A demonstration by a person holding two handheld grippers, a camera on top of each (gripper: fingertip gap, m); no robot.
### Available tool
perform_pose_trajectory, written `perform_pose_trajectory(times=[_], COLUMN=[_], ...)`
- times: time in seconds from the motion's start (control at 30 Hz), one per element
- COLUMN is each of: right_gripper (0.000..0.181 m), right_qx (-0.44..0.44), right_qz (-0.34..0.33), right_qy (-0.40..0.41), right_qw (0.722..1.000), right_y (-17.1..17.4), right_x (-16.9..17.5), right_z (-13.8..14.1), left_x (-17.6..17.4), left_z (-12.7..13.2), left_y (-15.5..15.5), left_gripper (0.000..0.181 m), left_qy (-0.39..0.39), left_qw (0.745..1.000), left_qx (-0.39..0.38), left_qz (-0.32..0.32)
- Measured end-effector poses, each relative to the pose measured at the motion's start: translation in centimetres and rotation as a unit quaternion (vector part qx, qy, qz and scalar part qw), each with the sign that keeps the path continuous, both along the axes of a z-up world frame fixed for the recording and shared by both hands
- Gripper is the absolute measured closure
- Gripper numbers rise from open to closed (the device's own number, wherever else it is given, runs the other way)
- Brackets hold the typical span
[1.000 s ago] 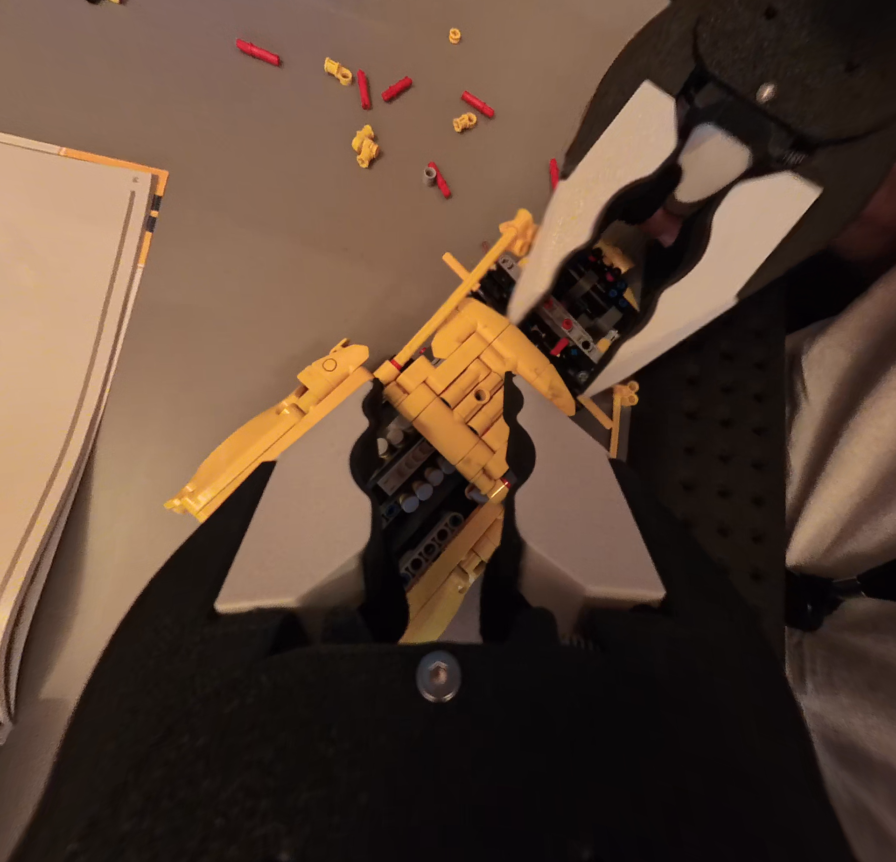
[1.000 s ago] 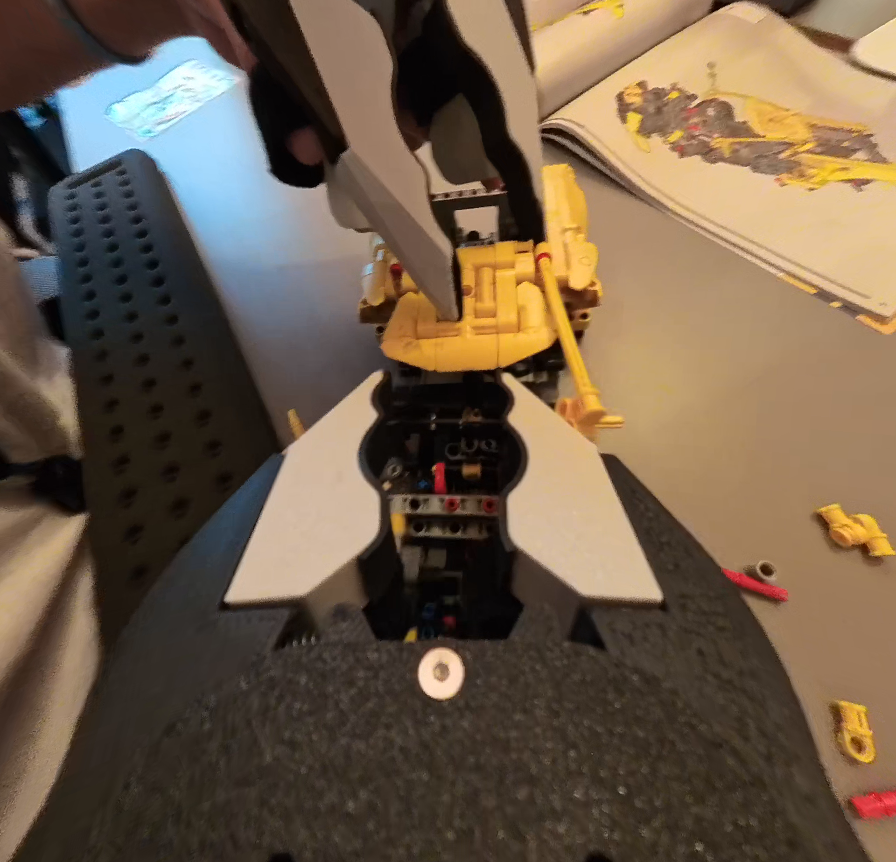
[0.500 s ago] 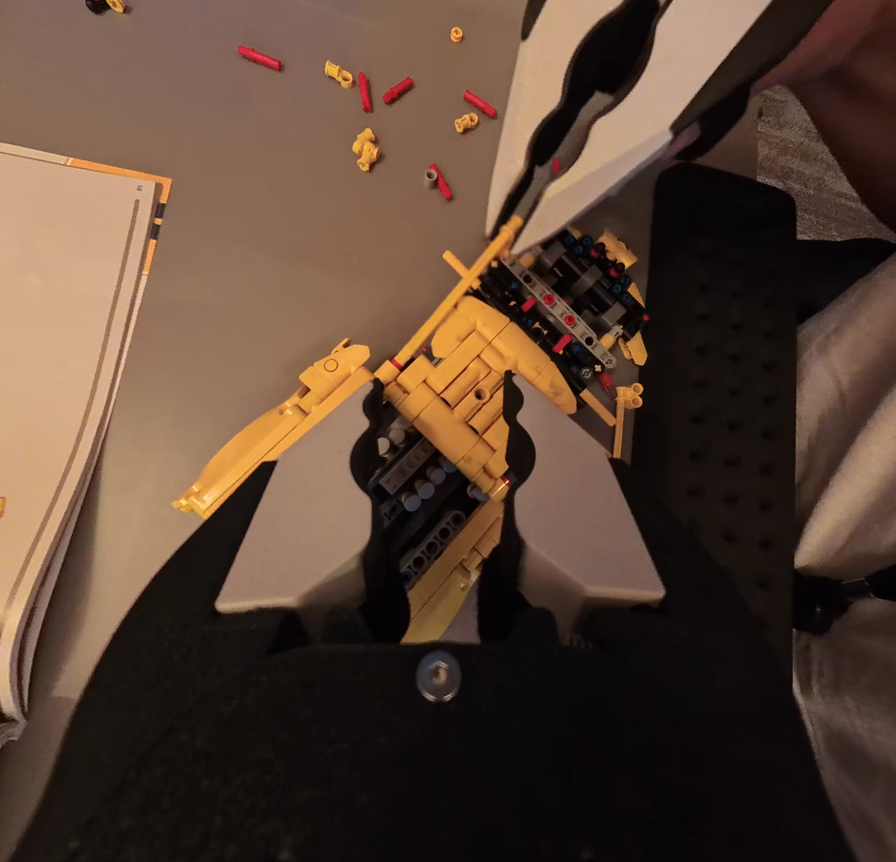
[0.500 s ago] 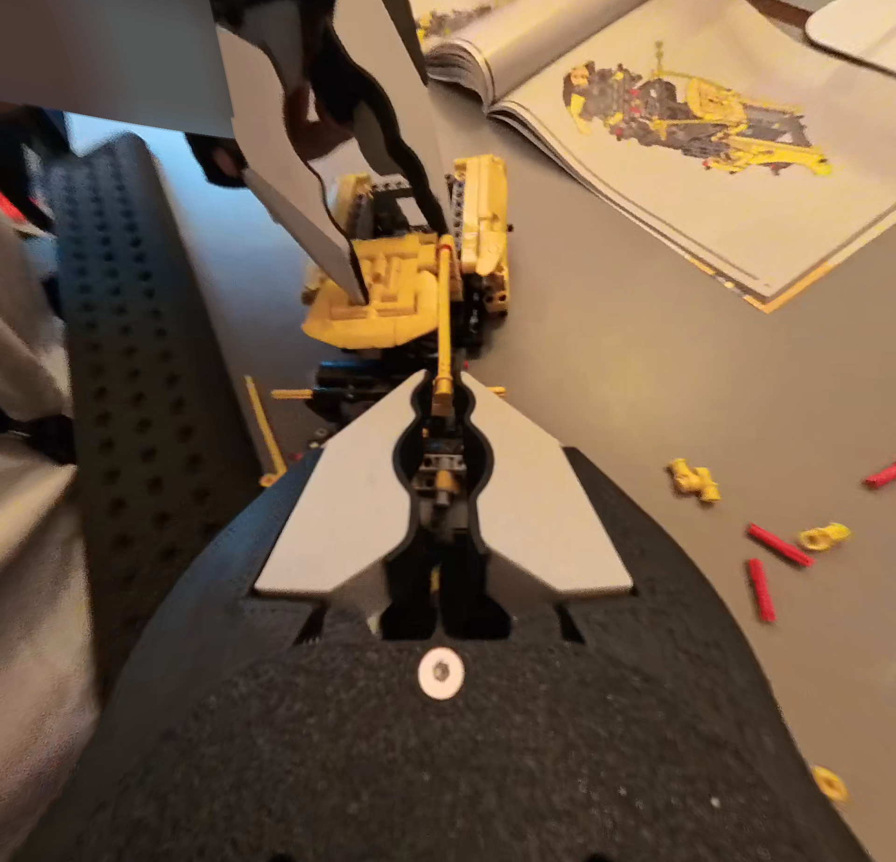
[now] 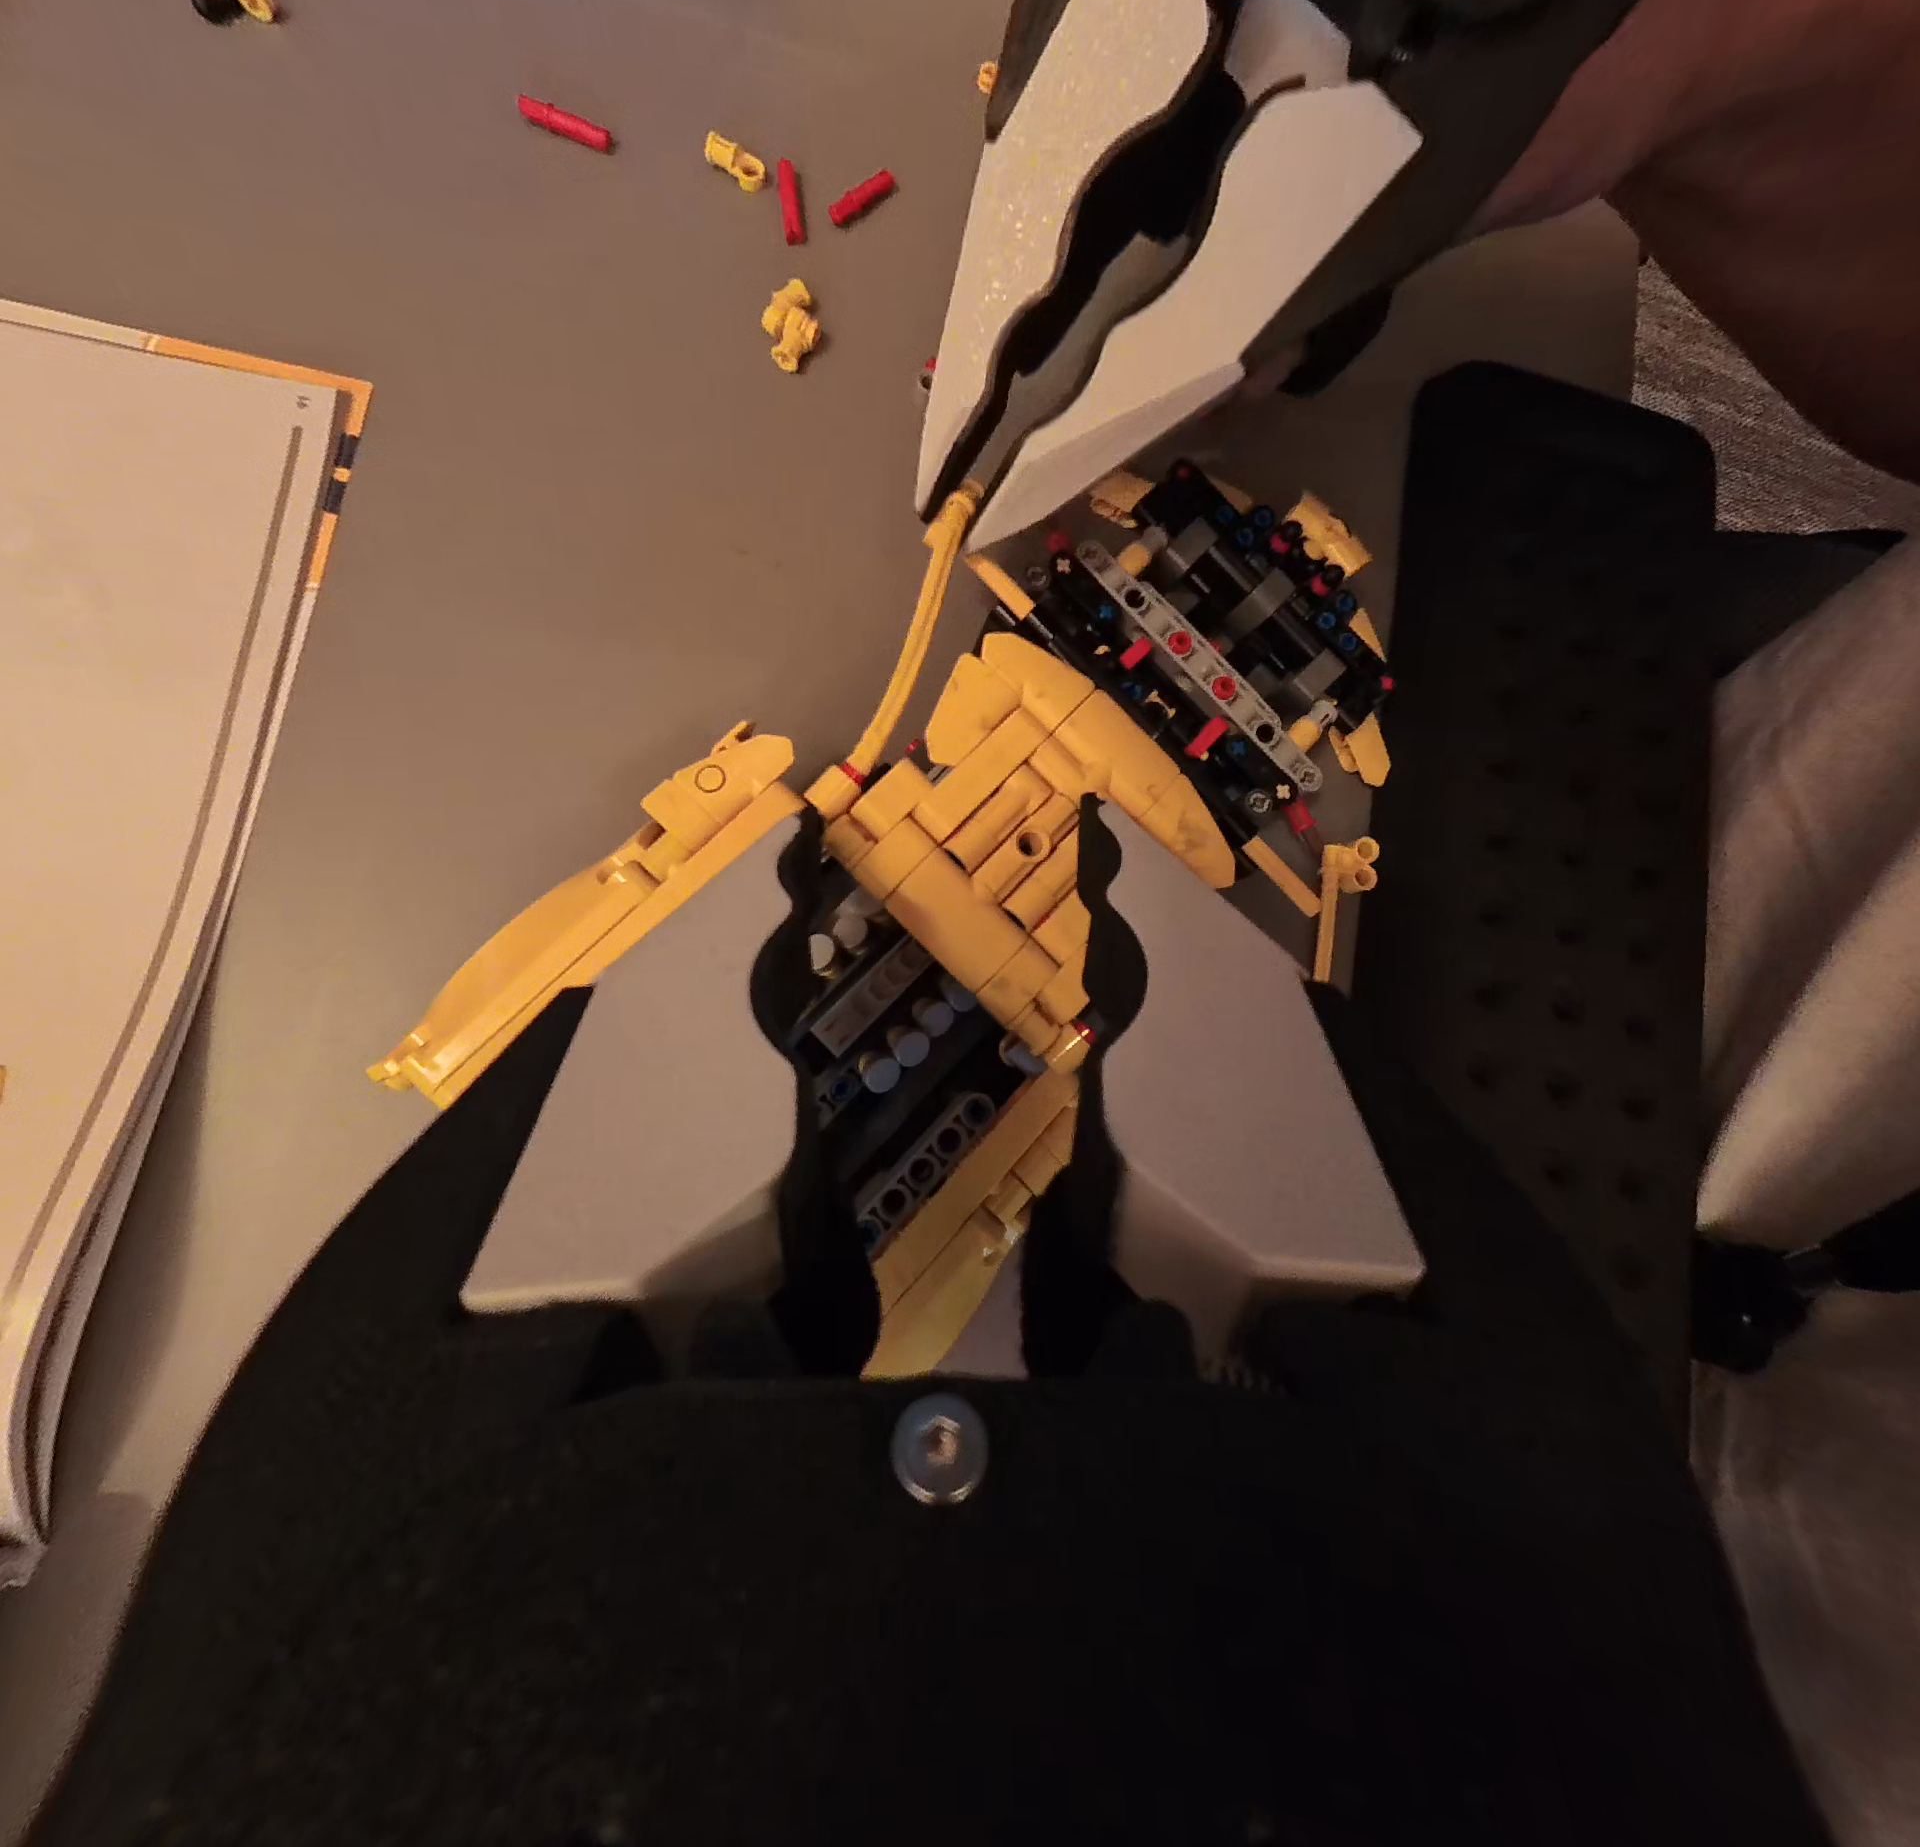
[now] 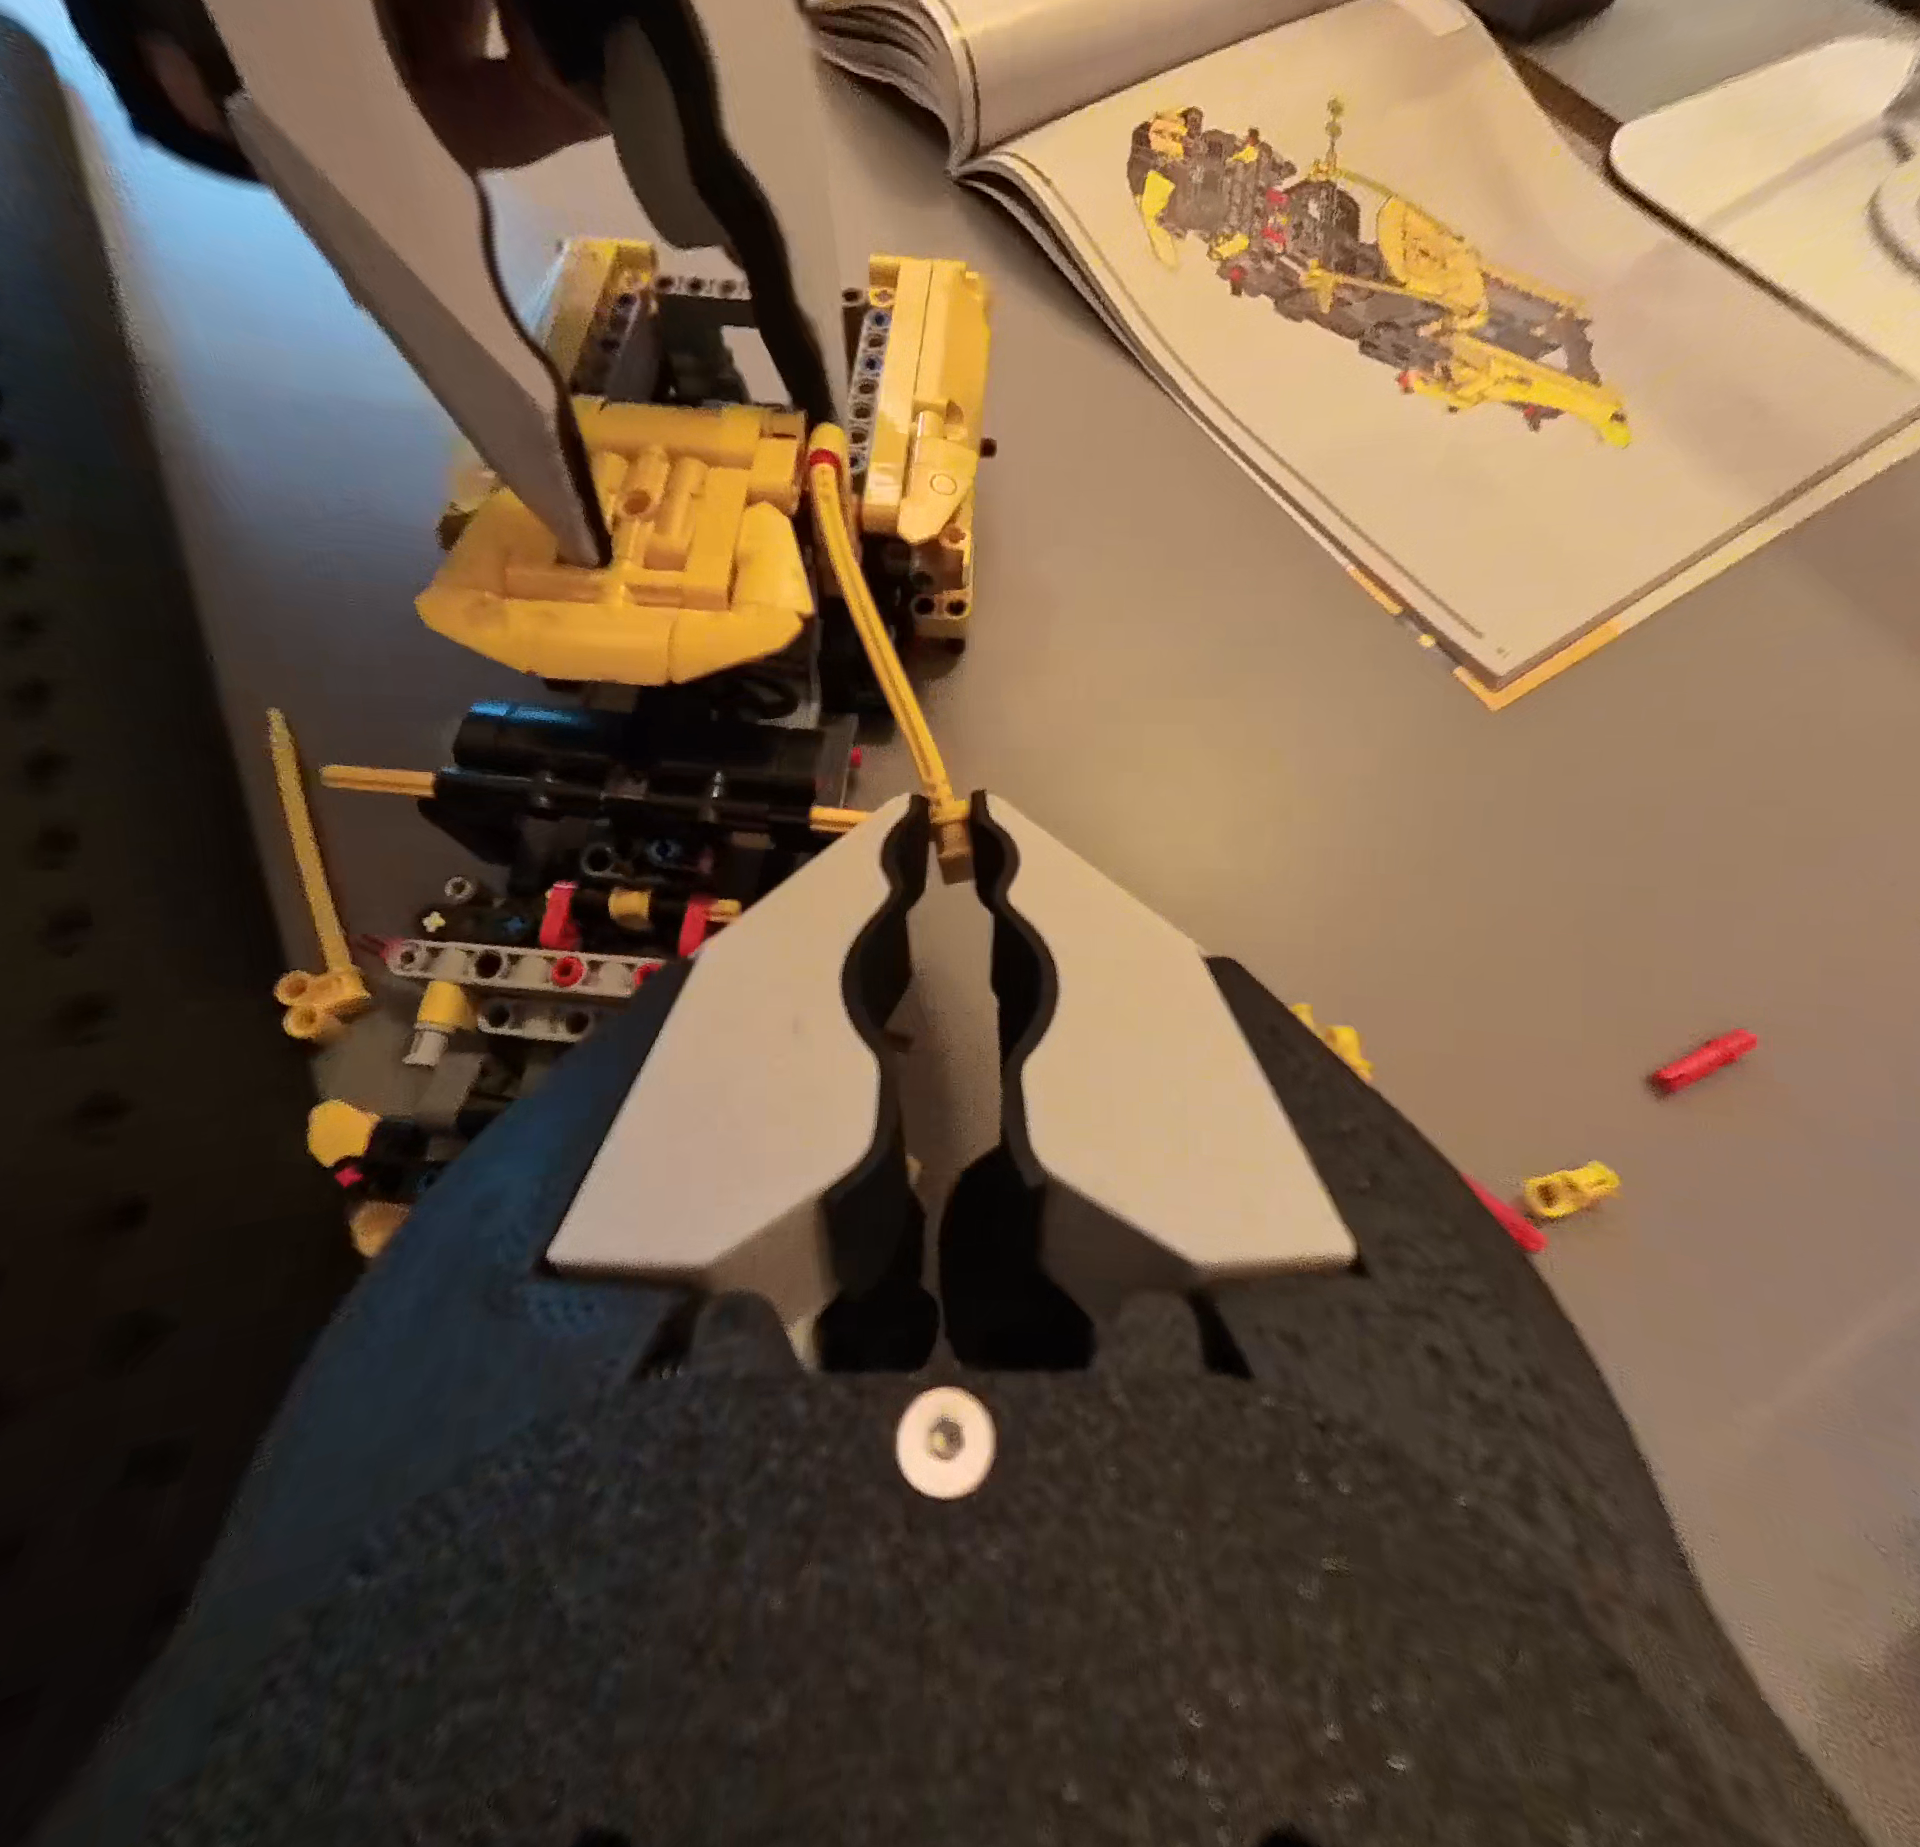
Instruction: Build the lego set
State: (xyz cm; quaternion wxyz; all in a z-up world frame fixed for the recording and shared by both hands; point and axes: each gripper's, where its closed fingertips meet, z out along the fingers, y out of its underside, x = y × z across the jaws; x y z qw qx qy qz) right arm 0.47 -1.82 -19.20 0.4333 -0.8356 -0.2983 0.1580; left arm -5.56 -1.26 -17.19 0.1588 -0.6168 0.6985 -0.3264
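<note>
Right wrist view: the right gripper (image 6: pixel 943 823) is closed on the free end of a yellow flexible hose (image 6: pixel 871 621), which curves back to the yellow and black lego model (image 6: pixel 623 561) standing on the grey table (image 6: pixel 1195 810). The left gripper (image 5: pixel 940 841) is clamped across the model's yellow top section. An open instruction booklet (image 6: pixel 1455 426) lies beyond; loose red and yellow pins (image 5: pixel 790 199) are scattered nearby.

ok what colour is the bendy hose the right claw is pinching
Yellow hose, with a red ring at its far end; clearest in the right wrist view.
</note>
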Motion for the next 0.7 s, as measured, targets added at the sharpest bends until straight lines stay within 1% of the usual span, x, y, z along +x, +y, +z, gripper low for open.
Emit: perform_pose_trajectory(times=[0.1, 0.13, 0.17, 0.27, 0.33, 0.4, 0.53, 0.6, 0.63, 0.7], right_gripper=[0.172, 0.173, 0.17, 0.155, 0.151, 0.148, 0.143, 0.138, 0.138, 0.146], right_qx=[-0.039, -0.041, -0.041, -0.058, -0.071, -0.071, -0.06, -0.076, -0.083, -0.098], right_qz=[0.001, 0.004, 0.008, 0.021, 0.024, 0.028, 0.031, 0.023, 0.014, 0.016], right_qy=[0.068, 0.076, 0.079, 0.099, 0.114, 0.108, 0.044, 0.048, 0.055, 0.065], right_qw=[0.997, 0.996, 0.996, 0.993, 0.991, 0.991, 0.997, 0.996, 0.995, 0.993], right_y=[-0.3, -0.3, -0.4, -0.9, -1.1, -1.2, -1.3, -1.5, -1.5, -1.9], right_x=[-0.1, -0.1, -0.1, -0.7, -0.8, -0.9, -1.0, -1.2, -1.2, -1.5], right_z=[0.1, 0.1, 0.0, 0.0, 0.1, 0.0, -0.6, -0.8, -0.8, -0.9], left_x=[0.0, 0.0, 0.0, 0.1, 0.1, 0.1, 0.1, 0.1, 0.1, 0.1], left_z=[0.0, 0.0, 0.0, 0.0, 0.0, 0.0, 0.0, 0.0, 0.0, 0.0], left_y=[0.0, 0.0, 0.0, 0.0, 0.0, -0.1, -0.1, -0.1, -0.1, 0.0], left_gripper=[0.132, 0.132, 0.132, 0.132, 0.132, 0.132, 0.132, 0.132, 0.132, 0.132], left_qy=[0.002, 0.002, 0.001, 0.0, -0.002, -0.003, -0.004, -0.004, -0.003, -0.002], left_qw=[1.0, 1.0, 1.0, 1.0, 1.0, 1.0, 1.0, 1.0, 1.0, 1.0], left_qx=[0.002, 0.002, 0.002, 0.0, 0.0, -0.001, 0.0, 0.0, 0.0, 0.0], left_qz=[-0.002, -0.002, -0.003, -0.003, -0.002, -0.002, -0.001, -0.001, -0.002, -0.001])
